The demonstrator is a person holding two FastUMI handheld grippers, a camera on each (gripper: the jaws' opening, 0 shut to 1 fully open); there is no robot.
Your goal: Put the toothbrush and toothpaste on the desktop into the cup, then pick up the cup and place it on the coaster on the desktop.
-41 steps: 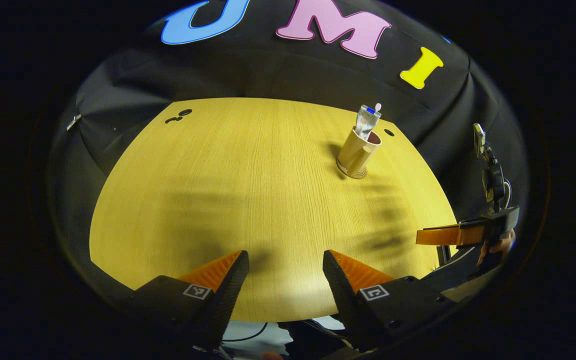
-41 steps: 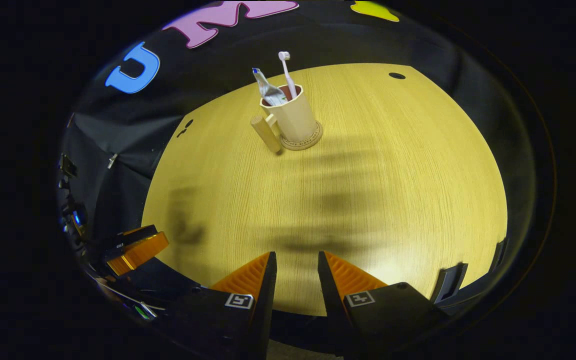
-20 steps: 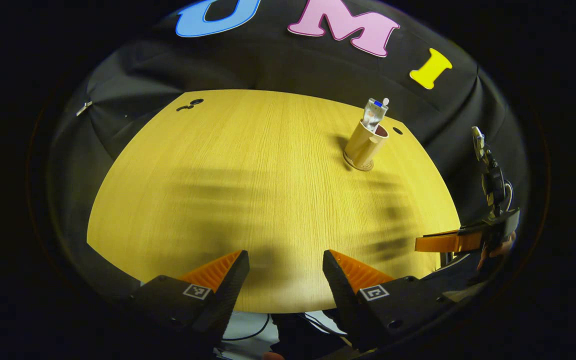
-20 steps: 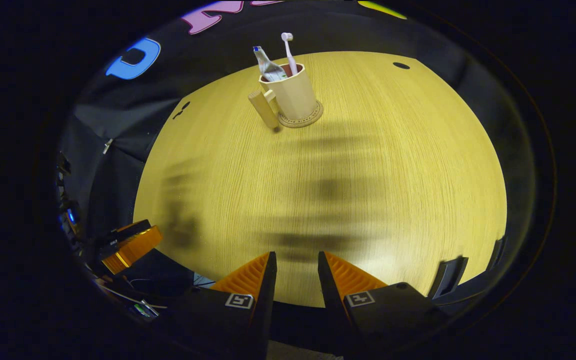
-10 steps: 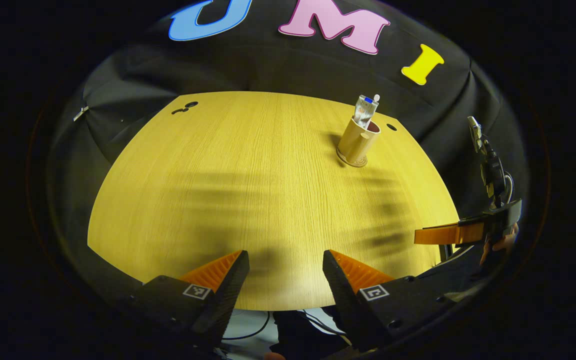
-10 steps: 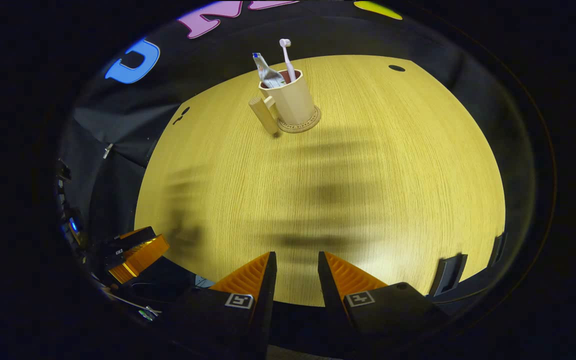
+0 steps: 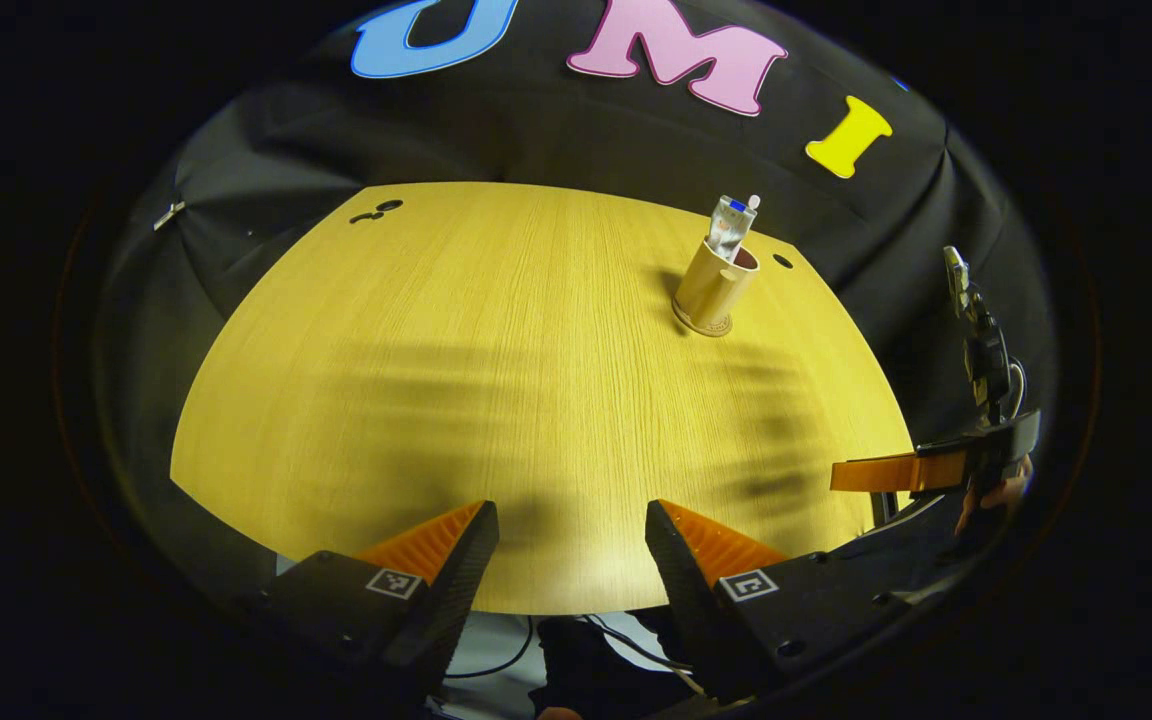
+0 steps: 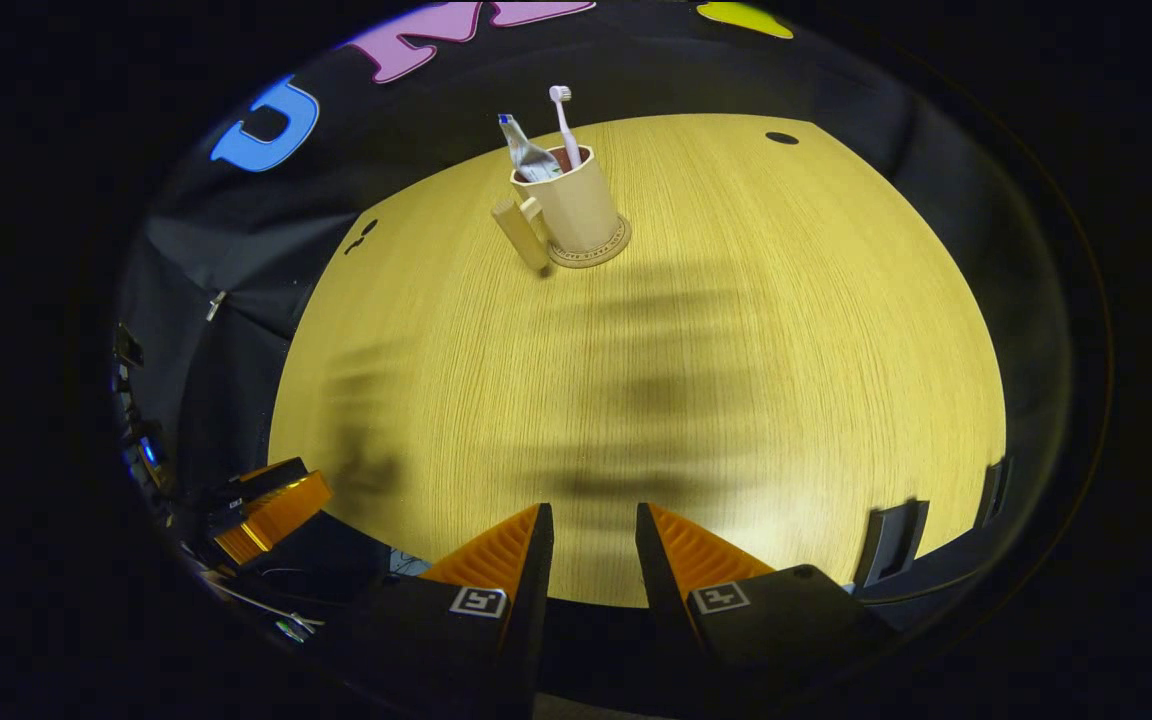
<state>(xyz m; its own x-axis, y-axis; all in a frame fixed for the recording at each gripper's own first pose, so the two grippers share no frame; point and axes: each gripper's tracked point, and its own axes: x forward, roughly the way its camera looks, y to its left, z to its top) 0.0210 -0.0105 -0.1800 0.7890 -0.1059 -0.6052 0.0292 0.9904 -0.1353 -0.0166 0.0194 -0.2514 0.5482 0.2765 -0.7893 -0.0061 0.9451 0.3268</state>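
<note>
— Two things, the white toothbrush [image 8: 565, 122] and silver toothpaste tube [image 8: 526, 158], stand in the tan handled cup [image 8: 576, 207], right?
— Yes, and it sits on the round coaster [image 8: 591, 252], far across the wooden desktop [image 8: 736, 380].
— And the grippers?
— The left gripper [image 7: 569, 545] and right gripper [image 8: 593, 545] hover apart, holding nothing. The job looks done; they need only stay back.

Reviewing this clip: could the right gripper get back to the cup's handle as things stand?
Probably yes. The right gripper hangs open at the near table edge, and bare tabletop lies between it and the cup on its coaster. The handle sticks out unobstructed.
</note>
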